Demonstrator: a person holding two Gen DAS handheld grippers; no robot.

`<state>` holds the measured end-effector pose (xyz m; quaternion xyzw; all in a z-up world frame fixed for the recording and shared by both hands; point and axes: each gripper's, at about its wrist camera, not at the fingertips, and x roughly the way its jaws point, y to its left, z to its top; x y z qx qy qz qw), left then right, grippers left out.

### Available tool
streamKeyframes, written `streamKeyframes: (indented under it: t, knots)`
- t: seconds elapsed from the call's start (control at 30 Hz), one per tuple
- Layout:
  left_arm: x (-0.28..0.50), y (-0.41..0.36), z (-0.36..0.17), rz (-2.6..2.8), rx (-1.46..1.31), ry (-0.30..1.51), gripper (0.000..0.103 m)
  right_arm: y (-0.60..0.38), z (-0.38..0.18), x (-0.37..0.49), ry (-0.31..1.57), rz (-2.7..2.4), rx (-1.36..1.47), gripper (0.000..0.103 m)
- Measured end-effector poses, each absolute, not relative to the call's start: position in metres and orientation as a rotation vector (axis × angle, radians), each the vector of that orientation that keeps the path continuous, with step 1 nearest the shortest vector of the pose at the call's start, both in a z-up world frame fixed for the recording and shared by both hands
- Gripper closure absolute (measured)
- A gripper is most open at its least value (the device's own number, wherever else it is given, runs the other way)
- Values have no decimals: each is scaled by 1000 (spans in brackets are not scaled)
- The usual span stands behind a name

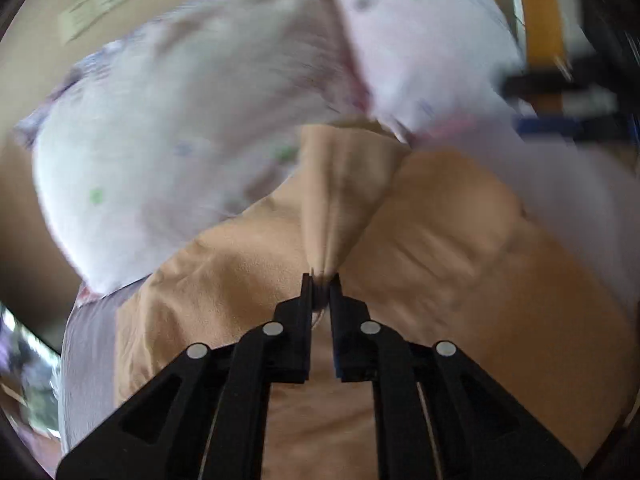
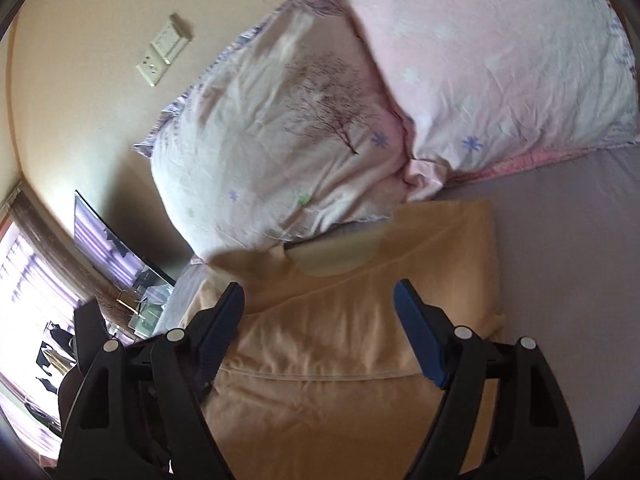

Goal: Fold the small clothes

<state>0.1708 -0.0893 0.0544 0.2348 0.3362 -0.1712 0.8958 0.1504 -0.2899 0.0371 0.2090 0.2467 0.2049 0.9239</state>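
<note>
Pinching hold: left gripper (image 1: 320, 278) has its black fingers drawn nearly together on a raised fold of the tan garment (image 1: 348, 184), which tents up from the tips.
Spread wide: right gripper (image 2: 318, 300) hangs above the same tan garment (image 2: 328, 344) with blue-padded fingers (image 2: 418, 336) far apart, gripping nothing; whether the tips brush the cloth cannot be told.
Garment: peach-tan, lying on the lavender sheet (image 2: 568, 264), partly folded with a seamed edge running across between the right fingers and a rounded neckline on the far side.
Beyond: white floral pillow (image 2: 272, 152), printed with a bare tree, just past the neckline; pink pillow (image 2: 480, 60) beside it, overlapping.
Farthest: cream wall carrying a switch plate (image 2: 164, 48).
</note>
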Motion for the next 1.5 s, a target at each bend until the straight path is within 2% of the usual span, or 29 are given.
streamKeyframes:
  t: [0.03,0.1,0.13,0.17,0.23,0.33,0.5,0.53,0.57,0.6,0.73,0.93,1.07,1.17,1.23,1.27,1.33,1.37,1.5]
  knots:
    - [164,-111,34,-385,573,711,92,-294,28,159,542,395,437,24]
    - [143,-130,11,-384,694,689,84,-304,16,169,597,378,462,27]
    - [131,-128,11,-389,710,659,74,-310,9,174,624,378,478,38]
    - [117,-120,18,-417,691,633,56,-312,3,180,651,375,482,42]
    - [100,-94,35,-447,606,616,41,-310,-6,189,686,366,475,52]
    - [89,-63,47,-439,481,661,39,-294,-19,203,737,384,425,61]
    - [88,-4,45,-369,290,780,37,-259,-46,215,841,376,317,62]
    - [89,6,43,-348,262,797,36,-254,-46,211,814,362,285,68]
    - [89,12,39,-333,243,811,36,-249,-46,208,808,360,247,77]
    - [90,18,35,-321,223,830,36,-242,-47,206,819,391,227,97]
    - [102,33,18,-297,151,916,36,-225,-37,188,741,369,109,98]
    - [96,41,13,-303,120,930,33,-286,19,175,495,94,202,98]
    - [97,39,11,-308,128,927,30,-297,6,199,609,-5,143,97]
    - [101,39,11,-311,123,925,29,-302,14,187,528,81,202,93]
    - [103,38,11,-310,118,925,29,-295,11,191,550,133,203,93]
    - [103,37,11,-309,116,924,29,-289,5,200,591,140,205,93]
    - [102,38,12,-314,97,922,29,-287,-24,226,768,123,211,85]
    - [99,41,15,-330,68,920,29,-289,-35,231,803,140,236,86]
    - [67,64,44,-404,-15,834,28,-309,-30,199,745,229,332,84]
